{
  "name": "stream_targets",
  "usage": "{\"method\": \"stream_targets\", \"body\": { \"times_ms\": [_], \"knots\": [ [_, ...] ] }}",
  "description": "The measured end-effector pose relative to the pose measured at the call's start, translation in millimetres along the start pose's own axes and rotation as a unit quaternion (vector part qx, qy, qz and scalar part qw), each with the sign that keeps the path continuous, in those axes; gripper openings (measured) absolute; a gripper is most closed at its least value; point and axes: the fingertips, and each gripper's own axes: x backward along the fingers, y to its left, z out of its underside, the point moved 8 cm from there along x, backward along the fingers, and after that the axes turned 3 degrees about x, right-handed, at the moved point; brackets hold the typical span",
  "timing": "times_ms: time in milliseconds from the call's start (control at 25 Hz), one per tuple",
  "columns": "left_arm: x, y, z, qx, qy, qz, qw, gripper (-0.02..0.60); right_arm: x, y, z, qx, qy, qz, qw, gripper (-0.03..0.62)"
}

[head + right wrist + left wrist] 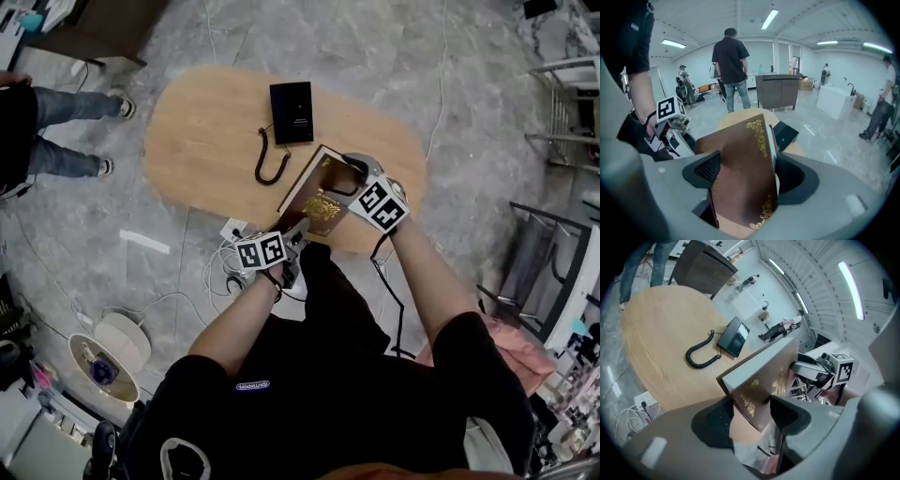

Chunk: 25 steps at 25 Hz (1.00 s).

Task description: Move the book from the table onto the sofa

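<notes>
Holding the book [314, 192] between both tools, the person is at the lifting step: the book stands tilted over the near edge of the table [206, 141], a little right of the frame centre in the head view, and seems clear of the wood. The right tool [745, 176] clamps it across the brown cover, pads pressed on both sides. The left tool [751, 416] pinches its lower corner. A black telephone [292, 112] with a coiled cord lies on the table above the book. No view shows the sofa, so the next move probably calls for turning away and carrying the book with both tools moving together, so it does not twist or slip.
</notes>
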Motion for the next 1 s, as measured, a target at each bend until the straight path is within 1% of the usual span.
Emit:
{"method": "stream_targets", "body": {
  "times_ms": [120, 240, 400, 520, 640, 800, 880, 1000],
  "knots": [
    [34.2, -20.0, -13.8, -0.031, -0.017, 0.011, 0.9993, 0.250, 32.8, 17.4, -31.9, 0.014, -0.019, 0.031, 0.999, 0.399],
    [67.0, -41.6, -29.0, -0.062, -0.036, 0.040, 0.9966, 0.249, 65.8, 35.9, -65.4, 0.034, -0.042, 0.071, 0.996, 0.399],
    [117.5, -72.3, -41.4, -0.096, -0.057, 0.070, 0.9912, 0.249, 109.1, 70.0, -109.3, 0.053, -0.072, 0.117, 0.989, 0.399],
    [161.5, -92.8, -48.4, -0.126, -0.082, 0.087, 0.9849, 0.249, 143.1, 100.9, -146.2, 0.078, -0.096, 0.153, 0.980, 0.400],
    [208.0, -118.6, -55.9, -0.157, -0.119, 0.112, 0.9740, 0.249, 180.8, 132.2, -187.4, 0.116, -0.124, 0.188, 0.967, 0.400],
    [264.9, -155.8, -79.5, -0.198, -0.171, 0.152, 0.9530, 0.249, 228.7, 161.9, -244.6, 0.165, -0.167, 0.234, 0.943, 0.400],
    [293.1, -168.3, -88.2, -0.210, -0.192, 0.169, 0.9438, 0.249, 245.9, 177.9, -268.8, 0.180, -0.182, 0.251, 0.933, 0.400],
    [329.2, -180.1, -89.9, -0.220, -0.214, 0.187, 0.9332, 0.249, 267.1, 205.2, -294.5, 0.196, -0.198, 0.267, 0.923, 0.399]
  ]
}}
